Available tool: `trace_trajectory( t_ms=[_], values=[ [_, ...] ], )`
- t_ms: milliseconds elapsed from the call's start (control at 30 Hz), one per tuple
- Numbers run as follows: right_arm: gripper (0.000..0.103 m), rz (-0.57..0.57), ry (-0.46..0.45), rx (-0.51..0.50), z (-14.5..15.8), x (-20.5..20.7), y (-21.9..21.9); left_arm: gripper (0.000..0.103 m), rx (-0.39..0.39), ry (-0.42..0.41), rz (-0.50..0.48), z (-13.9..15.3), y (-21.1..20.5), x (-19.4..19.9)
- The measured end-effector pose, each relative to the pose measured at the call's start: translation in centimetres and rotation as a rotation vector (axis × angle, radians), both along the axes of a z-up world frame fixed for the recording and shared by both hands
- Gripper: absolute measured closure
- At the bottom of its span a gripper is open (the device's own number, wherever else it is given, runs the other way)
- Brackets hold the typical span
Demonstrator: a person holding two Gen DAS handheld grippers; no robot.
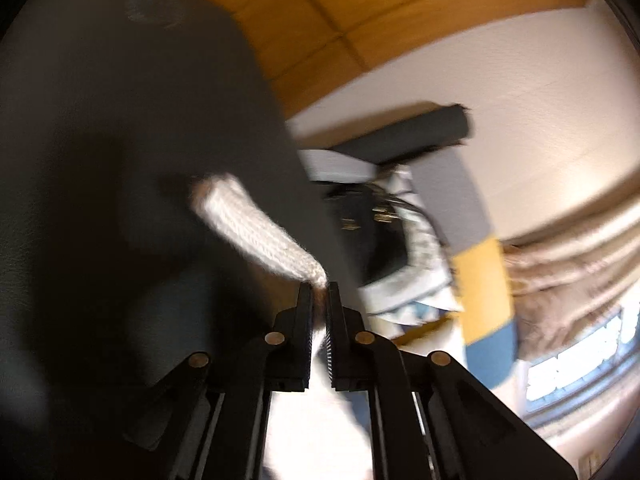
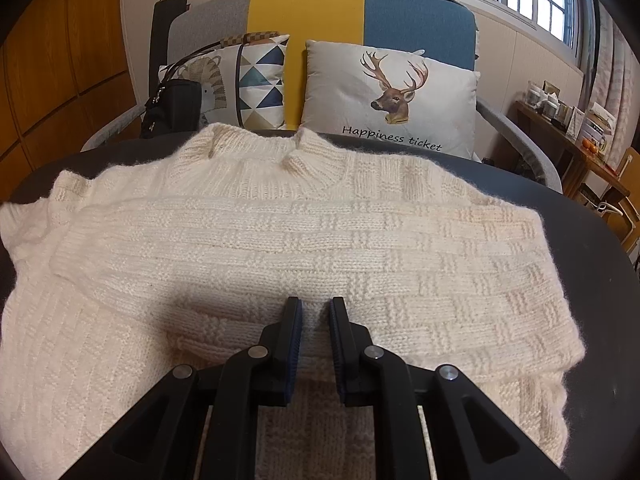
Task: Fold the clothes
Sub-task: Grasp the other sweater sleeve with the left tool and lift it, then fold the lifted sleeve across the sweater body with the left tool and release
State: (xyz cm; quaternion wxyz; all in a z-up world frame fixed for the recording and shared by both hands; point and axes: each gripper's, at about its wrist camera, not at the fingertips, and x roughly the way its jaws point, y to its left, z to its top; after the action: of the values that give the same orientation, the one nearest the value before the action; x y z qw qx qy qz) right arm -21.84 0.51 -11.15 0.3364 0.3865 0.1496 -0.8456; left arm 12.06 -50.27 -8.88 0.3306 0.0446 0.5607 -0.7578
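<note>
Cream sweater (image 2: 280, 248) spread across dark table (image 2: 600, 280), one sleeve laid over the chest. Left gripper (image 1: 319, 292) pinching a knitted strip (image 1: 256, 228), probably a cuff, blurred. Right gripper (image 2: 316, 312) nearly closed, apparently empty. Carry straight, lay flat.

Left wrist view motion-blurred; we can't resolve the bag (image 1: 372, 236). Sweater (image 2: 280, 248) cropped at left and bottom edges.

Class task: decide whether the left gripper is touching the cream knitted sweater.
Touching. The left wrist view shows the left gripper with a strip of the cream knitted sweater running down between its narrowly spaced fingertips, pinched there.
</note>
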Motion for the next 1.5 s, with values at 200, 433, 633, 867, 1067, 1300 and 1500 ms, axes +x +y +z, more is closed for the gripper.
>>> trace_trajectory(
  t_ms=[200, 433, 633, 867, 1067, 1300, 1500],
  values=[
    [0.09, 0.0, -0.017, -0.021, 0.0, -0.2, 0.2, 0.098, -0.135, 0.075, -0.176, 6.3, 4.4, -5.3],
    [0.09, -0.001, -0.069, -0.08, 0.0, -0.8, 1.0, 0.098, -0.322, 0.066, -0.429, 11.9, 12.8, -11.2],
    [0.089, -0.003, -0.093, -0.108, 0.0, -1.1, 1.3, 0.098, -0.42, 0.023, -0.599, 13.1, 20.9, -16.6],
    [0.089, -0.004, -0.114, -0.132, -0.2, -1.4, 1.6, 0.098, -0.539, -0.037, -0.765, 12.4, 31.0, -22.3],
    [0.092, -0.031, -0.174, -0.219, -0.4, -2.4, 3.0, 0.098, -0.562, -0.106, -0.889, 9.1, 37.8, -25.4],
    [0.099, -0.123, -0.378, -0.487, -2.3, -5.2, 7.1, 0.097, -0.536, -0.237, -0.99, 4.3, 42.4, -28.2],
    [0.099, -0.132, -0.431, -0.553, -2.7, -5.8, 7.7, 0.078, -0.48, -0.38, -1.086, 0.4, 43.8, -29.2]
  ],
)
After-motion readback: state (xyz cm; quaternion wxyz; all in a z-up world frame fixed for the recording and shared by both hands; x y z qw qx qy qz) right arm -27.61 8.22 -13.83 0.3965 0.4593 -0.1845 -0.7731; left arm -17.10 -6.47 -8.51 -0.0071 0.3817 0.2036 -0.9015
